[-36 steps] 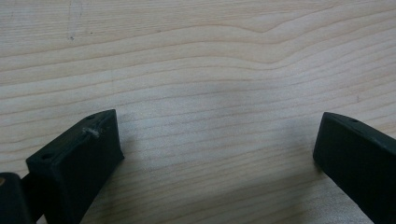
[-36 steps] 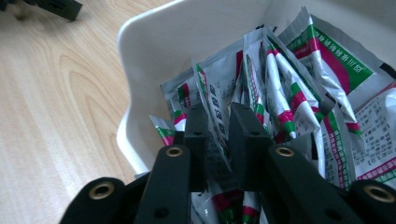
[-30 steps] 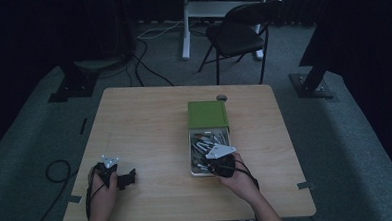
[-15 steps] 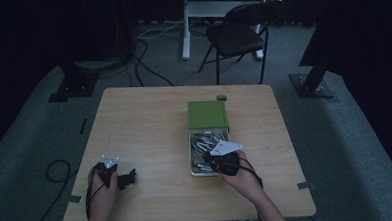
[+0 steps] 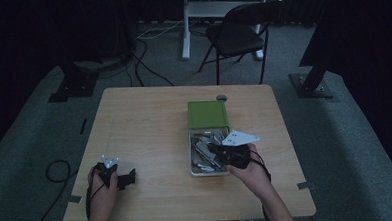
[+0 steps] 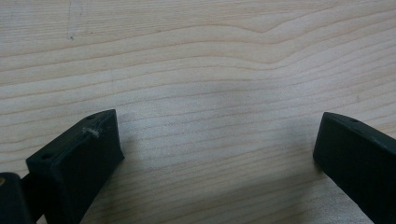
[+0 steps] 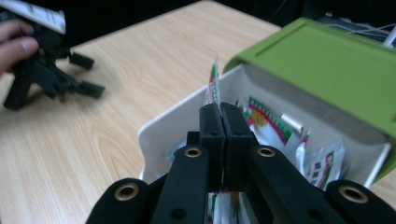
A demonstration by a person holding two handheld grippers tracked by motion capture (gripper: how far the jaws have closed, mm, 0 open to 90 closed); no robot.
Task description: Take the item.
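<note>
A white box (image 5: 191, 155) with its green lid (image 5: 207, 114) slid toward the far side stands right of the table's middle, and several sachets (image 7: 322, 161) lie inside it. My right gripper (image 7: 223, 109) is shut on one thin sachet (image 7: 214, 87), which sticks up on edge between the pads, just over the box's near end (image 5: 217, 152). My left gripper (image 6: 219, 140) rests low over bare wood near the front left corner (image 5: 129, 176). Its jaws are wide open with nothing between them. It is also in the right gripper view (image 7: 86, 73), held by a hand.
A small round grey object (image 5: 221, 97) lies at the table's far edge behind the lid. A dark folding chair (image 5: 240, 33) and a white stand (image 5: 185, 26) are beyond the table. Cables cross the floor (image 5: 147, 72). Bare wood stretches between the grippers.
My right gripper has risen a little over the box with the sachet pinched in it. The left hand has stayed in place.
</note>
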